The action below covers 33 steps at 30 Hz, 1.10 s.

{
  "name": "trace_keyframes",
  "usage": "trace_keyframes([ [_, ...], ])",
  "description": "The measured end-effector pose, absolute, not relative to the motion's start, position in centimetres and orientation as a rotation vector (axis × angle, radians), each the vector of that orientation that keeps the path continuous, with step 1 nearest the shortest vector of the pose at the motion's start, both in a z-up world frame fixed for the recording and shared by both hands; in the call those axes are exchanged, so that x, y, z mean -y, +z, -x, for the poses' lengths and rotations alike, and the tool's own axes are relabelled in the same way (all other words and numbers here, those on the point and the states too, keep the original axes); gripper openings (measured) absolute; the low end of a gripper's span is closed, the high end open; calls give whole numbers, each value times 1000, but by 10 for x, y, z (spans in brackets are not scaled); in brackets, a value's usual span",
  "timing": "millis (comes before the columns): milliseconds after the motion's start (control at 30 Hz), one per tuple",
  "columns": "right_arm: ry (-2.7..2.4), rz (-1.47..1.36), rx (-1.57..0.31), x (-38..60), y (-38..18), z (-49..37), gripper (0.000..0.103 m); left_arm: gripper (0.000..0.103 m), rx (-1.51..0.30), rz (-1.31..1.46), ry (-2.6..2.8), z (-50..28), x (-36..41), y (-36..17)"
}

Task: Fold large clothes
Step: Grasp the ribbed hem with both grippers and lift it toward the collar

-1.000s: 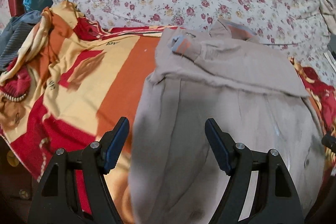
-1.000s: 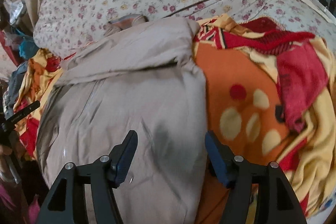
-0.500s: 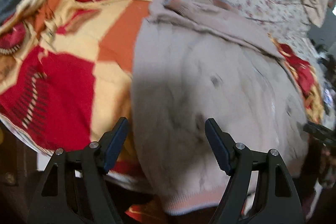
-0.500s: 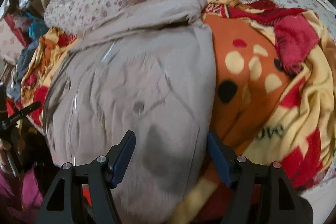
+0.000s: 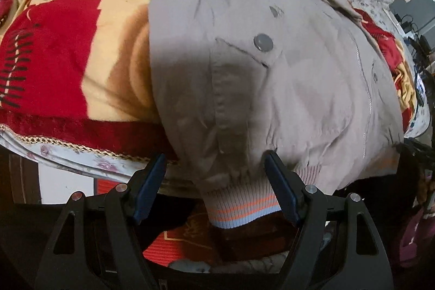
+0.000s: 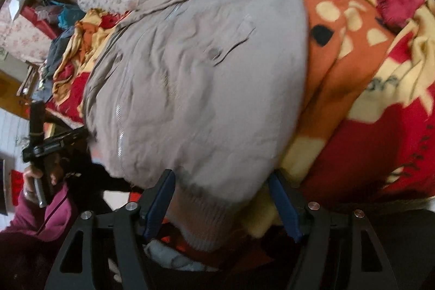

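1. We see the beige jacket [image 5: 272, 67] lying spread on the red and orange blanket [image 5: 62, 50] on the bed, its ribbed hem [image 5: 242, 205] hanging over the near edge.
2. We judge it padded, soft and bulky, fairly heavy and floppy, so best taken at the knit hem corners.
3. Our left gripper [image 5: 216, 189] has its jaws wide apart around the hem, gripping nothing.
4. Our right gripper [image 6: 221, 201] likewise straddles the hem, jaws spread, nothing held.
5. Writing on the blanket is too blurred to read.

The jacket's ribbed hem [image 5: 242, 204] hangs between the spread left claw [image 5: 214, 186] fingers; blanket [image 5: 68, 45] crowds its left.
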State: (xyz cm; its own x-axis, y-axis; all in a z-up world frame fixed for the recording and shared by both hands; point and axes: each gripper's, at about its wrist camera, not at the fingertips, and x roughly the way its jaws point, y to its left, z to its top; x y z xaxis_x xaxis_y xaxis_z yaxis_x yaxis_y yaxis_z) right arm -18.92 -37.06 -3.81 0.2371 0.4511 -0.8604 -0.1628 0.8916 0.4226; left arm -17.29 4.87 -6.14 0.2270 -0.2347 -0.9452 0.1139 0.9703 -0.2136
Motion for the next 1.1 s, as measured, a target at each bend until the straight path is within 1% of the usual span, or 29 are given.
trace_keyframes([
  [33, 440, -265, -1270, 368, -39, 191, 68, 76, -1328, 110, -245, 173, -48, -63],
  [100, 450, -241, -1257, 362, -36, 194, 58, 76, -1344, 131, -249, 172, -50, -67],
  [200, 465, -233, -1226, 359, -28, 198, 53, 76, -1350, 156, -258, 172, -54, -67],
  [467, 518, -235, -1185, 348, -25, 194, 52, 75, -1346, 187, -344, 176, -52, -64],
  [633, 529, -235, -1217, 343, -33, 191, 53, 75, -1433, 185, -306, 172, -51, -81],
  [833, 585, -251, -1190, 344, -27, 193, 53, 75, -1485, 195, -321, 168, -44, -93],
  [867, 572, -234, -1202, 342, -31, 191, 53, 73, -1487, 184, -325, 167, -41, -93],
  [900, 554, -218, -1221, 340, -36, 190, 53, 66, -1475, 174, -335, 169, -39, -90],
  [933, 543, -210, -1234, 340, -40, 189, 53, 56, -1467, 174, -347, 169, -39, -88],
  [967, 539, -211, -1236, 340, -40, 190, 53, 53, -1455, 168, -358, 170, -38, -84],
  [1033, 560, -230, -1214, 341, -33, 192, 53, 36, -1436, 162, -358, 172, -40, -79],
  [1100, 598, -229, -1173, 339, -24, 194, 47, 30, -1425, 166, -356, 174, -42, -76],
])
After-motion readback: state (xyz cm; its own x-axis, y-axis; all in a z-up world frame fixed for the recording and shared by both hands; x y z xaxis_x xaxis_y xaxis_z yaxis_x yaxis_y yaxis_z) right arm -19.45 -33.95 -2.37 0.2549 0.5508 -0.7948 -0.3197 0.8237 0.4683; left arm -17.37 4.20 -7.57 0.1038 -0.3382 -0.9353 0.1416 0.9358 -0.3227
